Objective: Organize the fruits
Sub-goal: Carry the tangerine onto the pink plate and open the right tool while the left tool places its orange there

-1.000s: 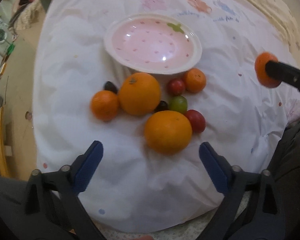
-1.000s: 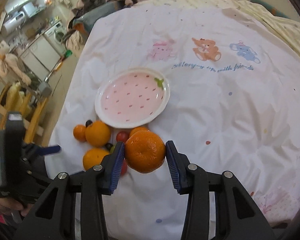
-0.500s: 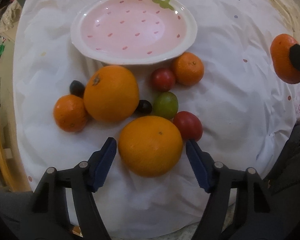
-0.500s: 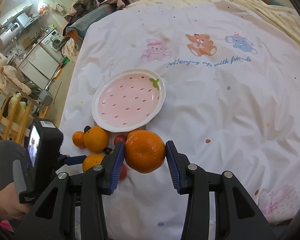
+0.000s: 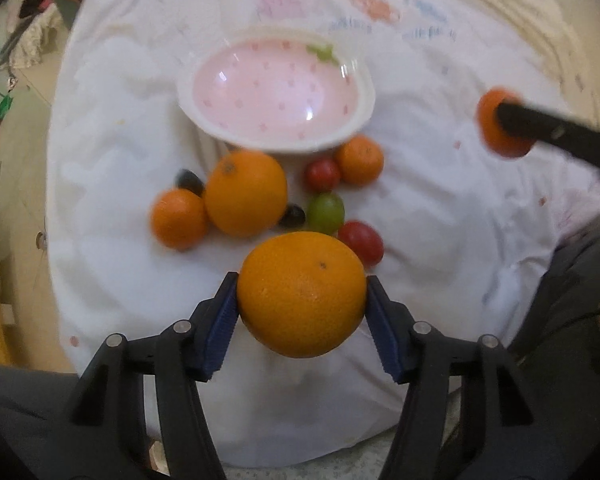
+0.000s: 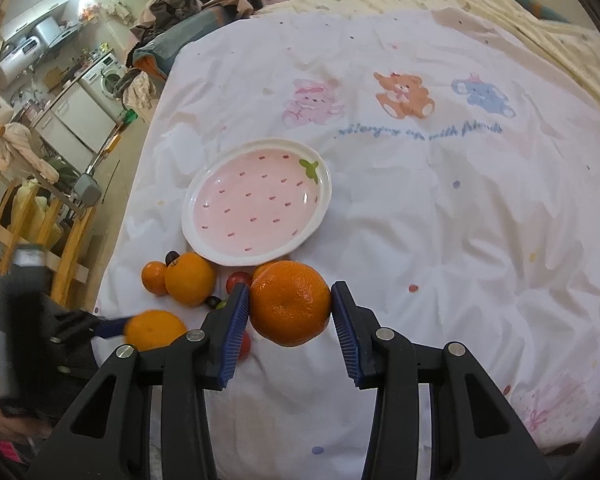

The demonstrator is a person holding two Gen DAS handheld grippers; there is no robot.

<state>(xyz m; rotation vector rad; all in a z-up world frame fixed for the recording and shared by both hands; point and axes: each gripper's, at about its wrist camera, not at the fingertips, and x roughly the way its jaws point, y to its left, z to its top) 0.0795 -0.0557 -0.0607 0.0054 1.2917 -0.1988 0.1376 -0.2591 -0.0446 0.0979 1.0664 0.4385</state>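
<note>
My left gripper [image 5: 302, 300] is shut on a large orange [image 5: 302, 294] and holds it above the white cloth, in front of the fruit pile. My right gripper [image 6: 290, 308] is shut on a mandarin [image 6: 290, 302] and holds it above the cloth; it shows at the right in the left wrist view [image 5: 500, 124]. A pink strawberry-pattern plate [image 5: 276, 92], also in the right wrist view [image 6: 256, 204], stands empty behind the pile. On the cloth lie another large orange [image 5: 246, 194], two small mandarins [image 5: 178, 218] [image 5: 358, 160], red tomatoes [image 5: 322, 174], a green one [image 5: 326, 212] and dark grapes [image 5: 294, 216].
A white bedsheet with bear prints [image 6: 404, 96] covers the bed. Its left edge drops to a floor with wooden furniture [image 6: 28, 224] and appliances [image 6: 80, 116]. A heap of clothes [image 6: 192, 16] lies at the far end. My grey-clad legs [image 5: 560, 360] are at the near edge.
My left gripper closed on the large orange and lifted it off the cloth, drawing back from the pile. My right gripper kept holding its mandarin, nearly still.
</note>
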